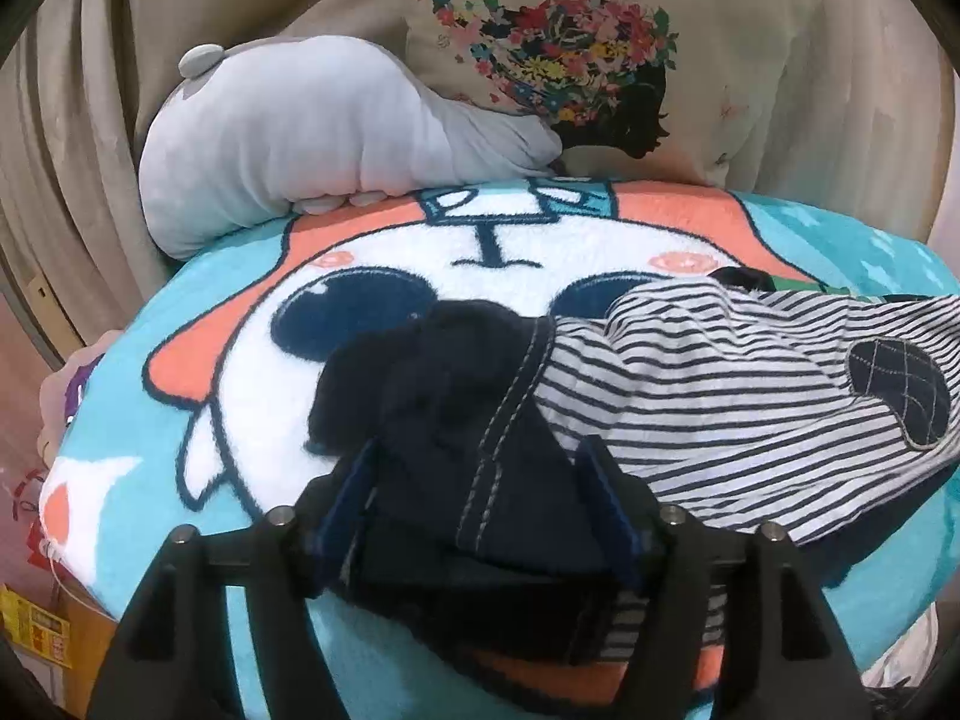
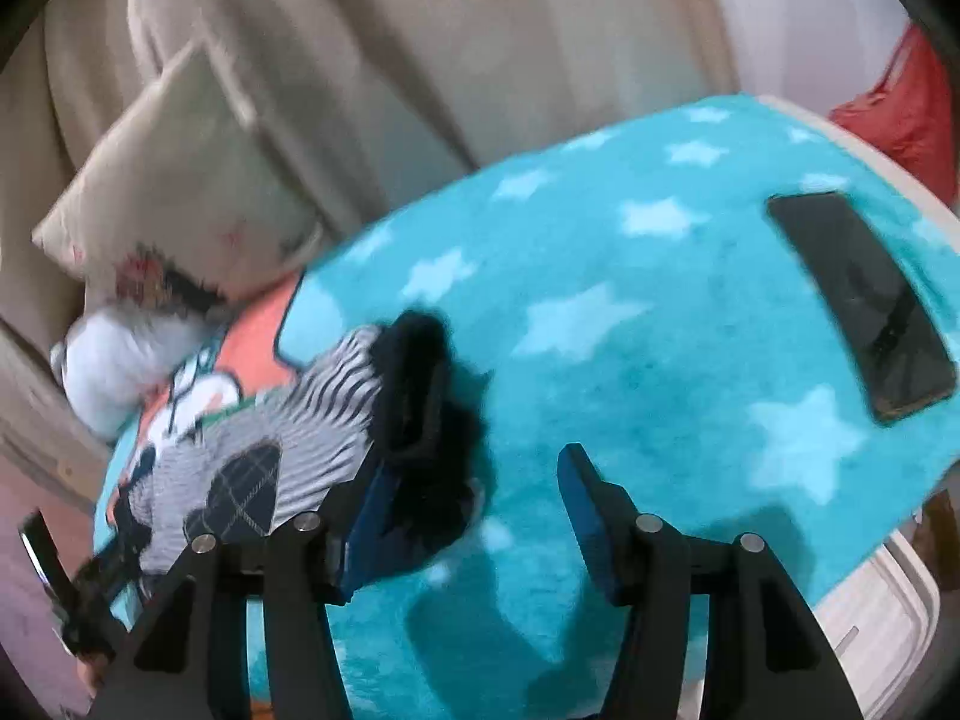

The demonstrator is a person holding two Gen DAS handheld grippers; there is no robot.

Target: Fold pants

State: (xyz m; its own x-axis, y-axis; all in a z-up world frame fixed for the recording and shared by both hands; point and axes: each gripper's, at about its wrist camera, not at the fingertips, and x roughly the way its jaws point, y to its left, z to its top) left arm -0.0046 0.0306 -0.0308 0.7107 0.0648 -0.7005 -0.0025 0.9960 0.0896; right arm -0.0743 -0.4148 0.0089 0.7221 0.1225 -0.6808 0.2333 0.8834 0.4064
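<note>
Striped pants (image 1: 720, 384) lie bunched on the blanket (image 1: 120, 396). Left tool (image 1: 480, 468) grips their navy cuff; right tool (image 2: 474, 480) gapes wide, empty. Step: spreading. Next, seize the far cuff.

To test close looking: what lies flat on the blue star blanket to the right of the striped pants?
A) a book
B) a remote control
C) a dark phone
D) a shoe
C: the right wrist view shows a dark phone lying flat on the blanket, away from the pants.

No lettering is legible anywhere; the yellow label (image 1: 36, 630) at lower left is too blurred.
</note>
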